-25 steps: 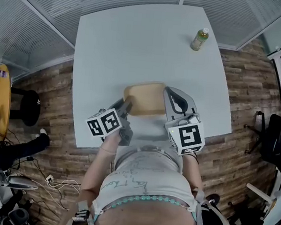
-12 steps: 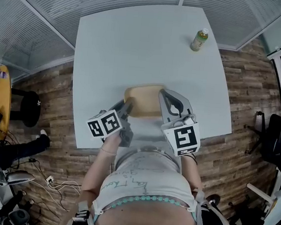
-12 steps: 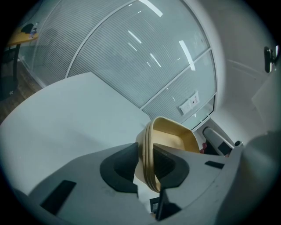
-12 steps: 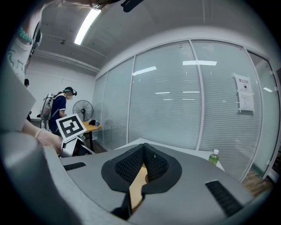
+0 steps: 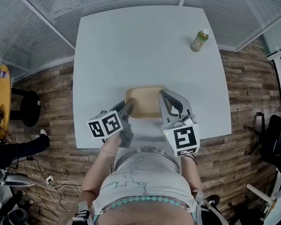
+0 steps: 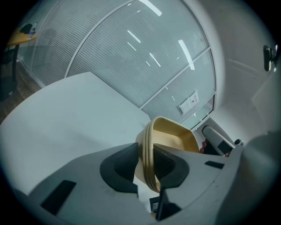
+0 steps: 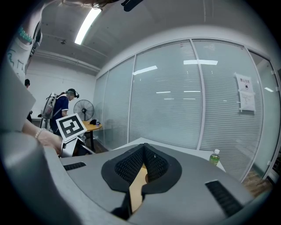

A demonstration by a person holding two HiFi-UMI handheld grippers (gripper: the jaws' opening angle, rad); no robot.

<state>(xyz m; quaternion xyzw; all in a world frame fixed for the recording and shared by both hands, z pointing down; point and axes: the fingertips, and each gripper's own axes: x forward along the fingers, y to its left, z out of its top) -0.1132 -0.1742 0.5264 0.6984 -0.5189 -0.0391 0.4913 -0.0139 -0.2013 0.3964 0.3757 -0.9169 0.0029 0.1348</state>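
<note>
Tray (image 5: 142,101): tan, smooth, shallow, a rounded rectangle with a ridged rim. It sits over the near middle of the desk (image 5: 137,45), between the two claws; whether it rests on the surface or is lifted cannot be told.

Left claw (image 6: 148,163): grey shell with dark hollowed pads, pinching the tray's left rim, which stands edge-on between the jaws.

Right claw (image 7: 141,170): grey shell with black cross-hatched pads, pressed onto the tray's right rim; a tan sliver shows in the gap.

Desk: white, matt, square with rounded corners.

Bottle (image 5: 200,39): green, white-capped, cylindrical and upright at the far right corner, well apart from the tray.

Floor (image 5: 247,85): brown wood planks.
</note>
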